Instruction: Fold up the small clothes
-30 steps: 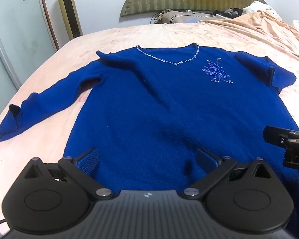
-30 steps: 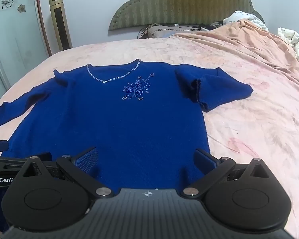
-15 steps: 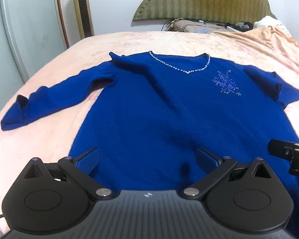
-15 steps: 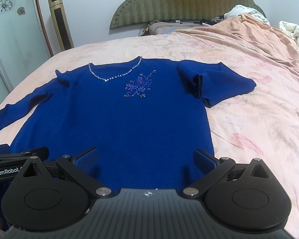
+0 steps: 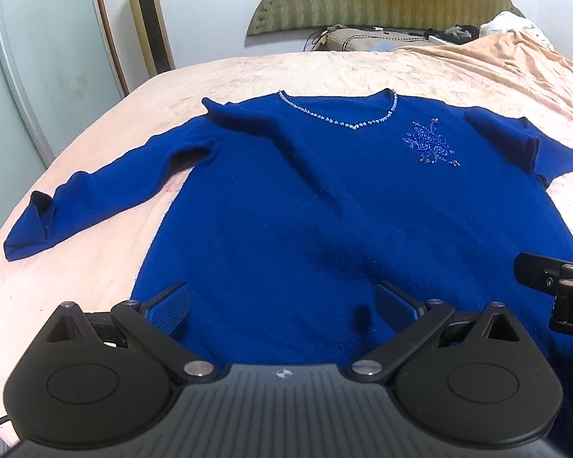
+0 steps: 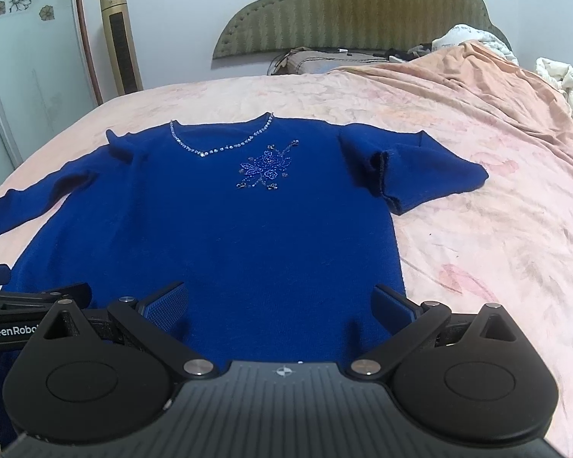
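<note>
A royal-blue sweater [image 5: 324,206] [image 6: 217,236] with a beaded V-neck and a sequin flower lies flat, front up, on a pink bed. Its left sleeve [image 5: 95,194] stretches out toward the bed's left edge. Its right sleeve [image 6: 412,175] is doubled back on itself near the shoulder. My left gripper [image 5: 282,305] hovers open over the hem's left half, nothing between its fingers. My right gripper [image 6: 280,305] stands open over the hem's right half, likewise empty. Each gripper shows at the edge of the other's view.
The pink bed sheet [image 6: 496,252] spreads wide to the right of the sweater. A green padded headboard [image 6: 355,19], a pillow and bunched bedding [image 6: 473,42] sit at the far end. A tall gold tower fan [image 5: 149,23] and a glass wardrobe door [image 5: 46,68] stand left of the bed.
Both grippers have drawn back and risen slightly, so the sweater sits lower and farther off in both views. The sweater has not moved. Both stay open.
</note>
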`<state>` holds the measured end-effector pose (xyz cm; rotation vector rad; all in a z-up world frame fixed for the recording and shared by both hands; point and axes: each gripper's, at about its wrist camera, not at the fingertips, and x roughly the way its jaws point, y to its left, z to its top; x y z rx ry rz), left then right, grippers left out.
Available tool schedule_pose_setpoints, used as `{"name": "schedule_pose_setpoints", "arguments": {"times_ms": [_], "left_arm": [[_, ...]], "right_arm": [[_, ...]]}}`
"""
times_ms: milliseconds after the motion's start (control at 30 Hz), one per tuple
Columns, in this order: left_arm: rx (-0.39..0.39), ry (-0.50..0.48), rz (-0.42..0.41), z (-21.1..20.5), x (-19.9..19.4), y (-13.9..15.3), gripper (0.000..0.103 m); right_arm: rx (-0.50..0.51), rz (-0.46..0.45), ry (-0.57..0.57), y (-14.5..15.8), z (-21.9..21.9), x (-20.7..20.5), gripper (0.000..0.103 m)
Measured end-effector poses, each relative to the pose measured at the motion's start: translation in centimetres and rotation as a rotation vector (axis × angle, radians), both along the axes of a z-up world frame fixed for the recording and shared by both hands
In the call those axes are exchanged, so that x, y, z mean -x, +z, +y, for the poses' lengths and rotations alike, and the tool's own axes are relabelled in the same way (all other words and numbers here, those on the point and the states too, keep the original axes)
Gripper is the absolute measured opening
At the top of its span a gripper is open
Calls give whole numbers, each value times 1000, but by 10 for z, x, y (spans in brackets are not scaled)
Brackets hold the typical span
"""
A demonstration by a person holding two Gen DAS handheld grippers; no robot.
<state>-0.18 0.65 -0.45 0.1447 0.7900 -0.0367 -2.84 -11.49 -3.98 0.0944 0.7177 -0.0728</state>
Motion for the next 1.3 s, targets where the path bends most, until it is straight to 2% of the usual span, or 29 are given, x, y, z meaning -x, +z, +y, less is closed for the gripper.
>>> {"name": "schedule_pose_setpoints", "arguments": {"times_ms": [233,733,1033,1300], "left_arm": [[2,7,11,2,-1,-3,103],[7,-3,39,4,-5,-9,103],[-23,-20,43,-4,-8,-11,103],[-51,-6,42,-10,-21,-12,103]], "right_arm": [[-66,11,-1,-3,-9,-2,103],[-51,13,3,-4,-7,-1,103],[-12,-17,41,-2,-3,-5,103],[-83,-11,53,-3,-18,-19,103]]}}
